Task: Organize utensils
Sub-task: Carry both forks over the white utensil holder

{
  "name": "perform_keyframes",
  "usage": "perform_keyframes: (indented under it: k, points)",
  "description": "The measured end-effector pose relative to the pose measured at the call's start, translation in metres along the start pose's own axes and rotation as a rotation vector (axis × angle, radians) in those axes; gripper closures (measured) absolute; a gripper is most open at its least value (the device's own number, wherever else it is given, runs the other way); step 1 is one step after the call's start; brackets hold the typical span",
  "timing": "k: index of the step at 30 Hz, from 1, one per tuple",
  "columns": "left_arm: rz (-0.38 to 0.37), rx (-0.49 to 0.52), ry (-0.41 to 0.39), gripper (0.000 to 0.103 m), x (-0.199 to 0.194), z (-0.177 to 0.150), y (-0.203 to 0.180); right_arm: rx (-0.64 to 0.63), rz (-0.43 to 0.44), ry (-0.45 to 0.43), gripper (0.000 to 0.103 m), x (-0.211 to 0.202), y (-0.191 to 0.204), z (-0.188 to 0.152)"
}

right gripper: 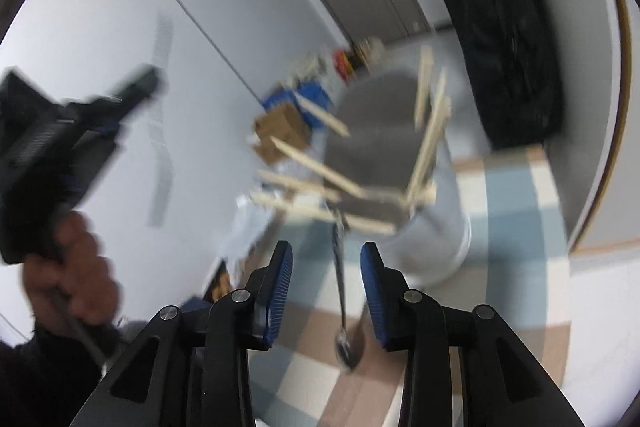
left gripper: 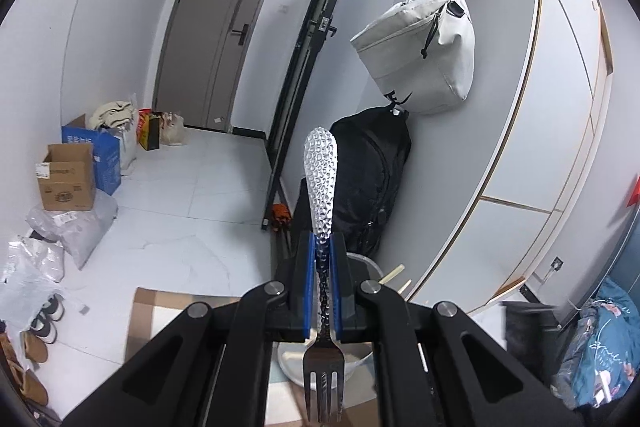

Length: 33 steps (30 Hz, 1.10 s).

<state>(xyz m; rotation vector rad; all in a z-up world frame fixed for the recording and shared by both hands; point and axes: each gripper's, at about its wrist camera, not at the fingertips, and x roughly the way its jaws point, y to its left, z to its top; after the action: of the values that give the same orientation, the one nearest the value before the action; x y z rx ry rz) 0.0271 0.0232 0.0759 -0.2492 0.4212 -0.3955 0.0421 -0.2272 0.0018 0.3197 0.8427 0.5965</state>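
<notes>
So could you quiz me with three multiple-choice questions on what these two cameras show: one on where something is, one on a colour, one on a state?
1. Where do the wooden chopsticks stand?
A. in the grey holder
B. in a cardboard box
C. in the white bag

2. What colour are the pads of the right hand-held gripper?
A. red
B. blue
C. green

3. What is the left hand-held gripper doing?
A. open, empty
B. shut on a fork
C. shut on a chopstick

Answers: A, they jut from its mouth; B, blue ribbed faces; B, the hammered handle sits clamped between the pads.

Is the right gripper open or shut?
Open: its blue fingers stand apart, and the thin metal utensil between them touches neither.
</notes>
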Motion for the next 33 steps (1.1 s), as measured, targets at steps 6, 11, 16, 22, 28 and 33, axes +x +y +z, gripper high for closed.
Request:
perform_keyframes:
  k: [6, 11, 16, 22, 28, 33]
  points:
    - [0.049, -0.025, -0.007, 0.1, -0.015, -0.006, 0.015, 0.037, -0.002, 0.111, 0.067, 0.037, -0.005, -0.013]
    - [0.059, -0.029, 0.007, 0.1, -0.014, -0.01, 0.021, 0.055, -0.03, 0.154, 0.066, 0.065, -0.001, -0.006]
    - [0.046, -0.021, 0.023, 0.1, -0.013, -0.016, 0.019, 0.04, -0.069, 0.163, 0.066, 0.082, 0.009, 0.001]
    - [0.04, -0.008, 0.027, 0.1, -0.012, -0.018, 0.018, 0.012, -0.105, 0.121, 0.1, 0.077, 0.014, -0.001]
    - [0.016, 0.001, 0.031, 0.1, -0.004, -0.015, 0.019, -0.034, -0.07, 0.003, 0.1, 0.038, 0.026, 0.001]
    - [-0.031, 0.013, 0.021, 0.1, 0.008, -0.001, 0.013, -0.073, -0.04, -0.102, 0.1, -0.006, 0.038, 0.02]
